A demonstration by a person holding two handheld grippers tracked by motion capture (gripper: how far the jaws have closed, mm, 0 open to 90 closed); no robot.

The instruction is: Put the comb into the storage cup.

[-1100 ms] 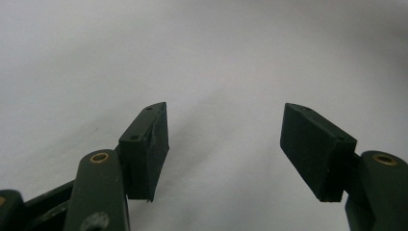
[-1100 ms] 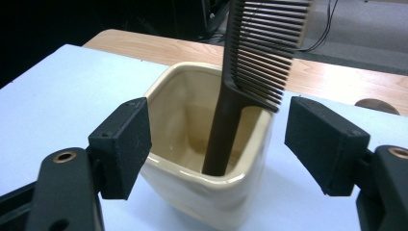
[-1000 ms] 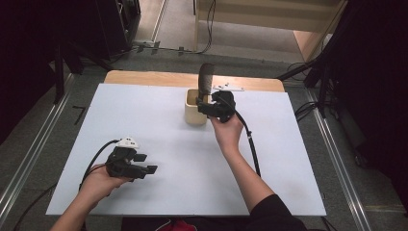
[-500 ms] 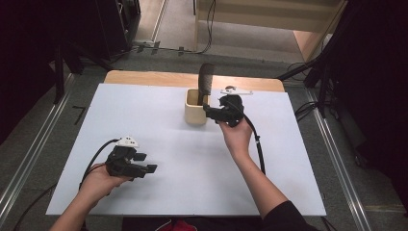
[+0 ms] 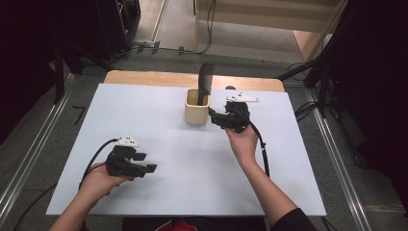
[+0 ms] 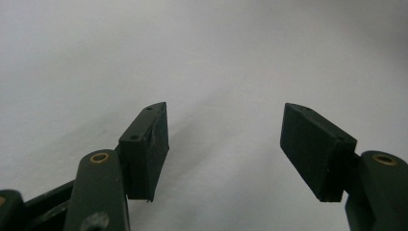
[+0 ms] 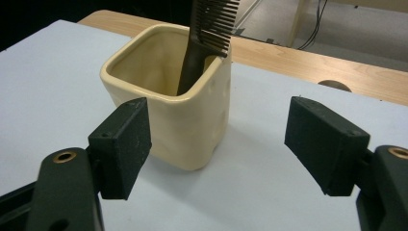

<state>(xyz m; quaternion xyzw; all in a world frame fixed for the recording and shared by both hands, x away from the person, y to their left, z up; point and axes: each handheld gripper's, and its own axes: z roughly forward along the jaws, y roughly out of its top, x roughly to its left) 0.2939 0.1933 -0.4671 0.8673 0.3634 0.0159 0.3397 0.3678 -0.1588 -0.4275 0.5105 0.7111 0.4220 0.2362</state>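
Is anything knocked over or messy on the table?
No. The cup stands upright with the comb leaning inside it. Both grippers, left and right, are open, holding nothing.

A cream square cup (image 5: pixel 197 111) stands upright at the far middle of the worktop. A black comb (image 5: pixel 206 82) stands in it, teeth up, leaning on its right rim.

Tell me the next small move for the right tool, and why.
Probably draw the right tool a little farther from the cup and stop. Its jaws stand open and empty beside the cream cup, and the black comb already stands inside, leaning on the rim. The left tool rests open over the white mat.
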